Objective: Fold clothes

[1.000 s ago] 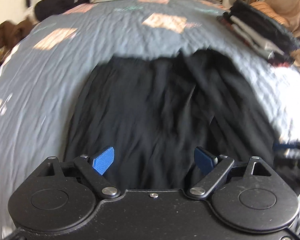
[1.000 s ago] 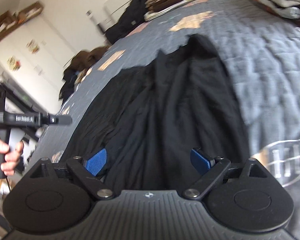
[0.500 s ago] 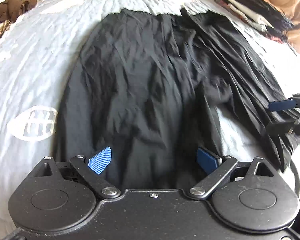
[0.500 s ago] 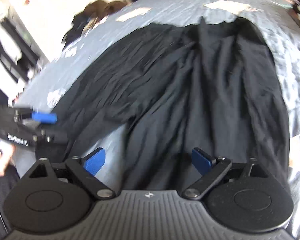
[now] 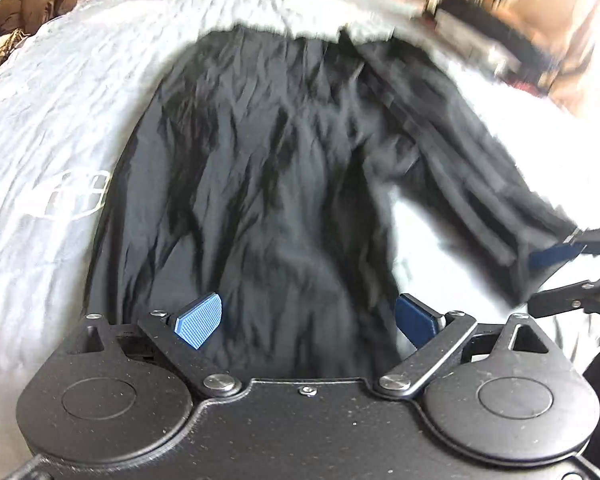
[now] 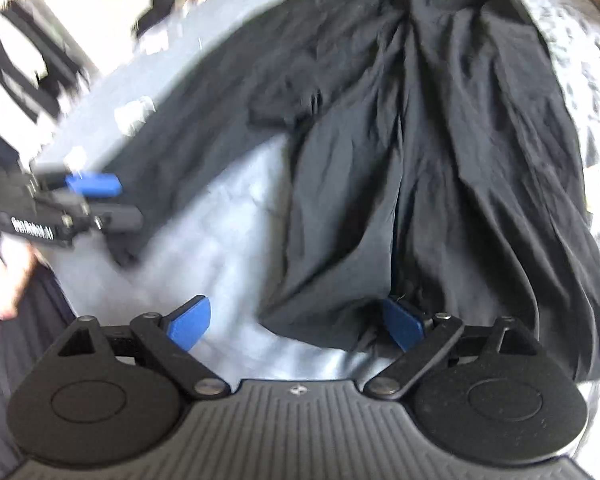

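Where trouser legs [image 5: 260, 184] part, bare bedspread [image 5: 432, 224].

Black creased garment [image 5: 260, 184] on pale grey-blue quilted bedspread [image 5: 60, 120]; both grippers' pads [image 5: 199, 321] blue, ribbed.

A bed with a pale grey quilted cover [image 5: 80, 128] fills both views. A pair of black trousers [image 5: 260, 184] lies spread flat on it, waistband toward the top of the frame, legs running down and splitting apart toward the bottom, the cover showing bare between them. A white emblem [image 5: 74, 196] is printed on the cover just left of the trousers. At the upper right edge, blurred, sits a pile of dark clothes [image 5: 488, 40].
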### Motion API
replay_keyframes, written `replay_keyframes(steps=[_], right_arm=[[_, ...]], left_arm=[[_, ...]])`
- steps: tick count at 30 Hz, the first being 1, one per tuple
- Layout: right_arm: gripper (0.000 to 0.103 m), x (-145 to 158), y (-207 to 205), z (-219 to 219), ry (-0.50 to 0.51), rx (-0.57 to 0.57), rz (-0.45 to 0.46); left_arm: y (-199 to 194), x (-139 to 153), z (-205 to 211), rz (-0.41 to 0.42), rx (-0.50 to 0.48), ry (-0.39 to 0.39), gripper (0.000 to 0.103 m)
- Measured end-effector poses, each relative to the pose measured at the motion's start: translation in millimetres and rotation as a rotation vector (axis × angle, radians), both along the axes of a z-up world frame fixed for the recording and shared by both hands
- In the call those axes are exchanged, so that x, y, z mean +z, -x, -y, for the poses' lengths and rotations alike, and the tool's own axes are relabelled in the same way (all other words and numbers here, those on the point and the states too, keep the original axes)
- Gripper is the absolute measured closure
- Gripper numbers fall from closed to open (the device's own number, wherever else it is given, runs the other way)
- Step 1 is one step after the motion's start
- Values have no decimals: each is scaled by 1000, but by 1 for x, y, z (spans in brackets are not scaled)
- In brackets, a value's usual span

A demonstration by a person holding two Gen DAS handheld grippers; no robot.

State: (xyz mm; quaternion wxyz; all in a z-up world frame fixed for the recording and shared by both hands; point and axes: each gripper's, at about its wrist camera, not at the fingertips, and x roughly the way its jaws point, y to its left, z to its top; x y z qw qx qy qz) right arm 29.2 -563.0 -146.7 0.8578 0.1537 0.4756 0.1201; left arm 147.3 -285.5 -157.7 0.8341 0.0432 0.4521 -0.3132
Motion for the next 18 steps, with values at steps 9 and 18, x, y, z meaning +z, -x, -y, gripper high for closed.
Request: replay_keyframes(steps=[9,18], right_arm=[[10,-24,-3,-23,-10,-68,-7],[10,46,2,-33,143,-111,235]], left_arm=[[11,-36,19,-27,-29,-56,7],[0,9,9,89,22,120,6]])
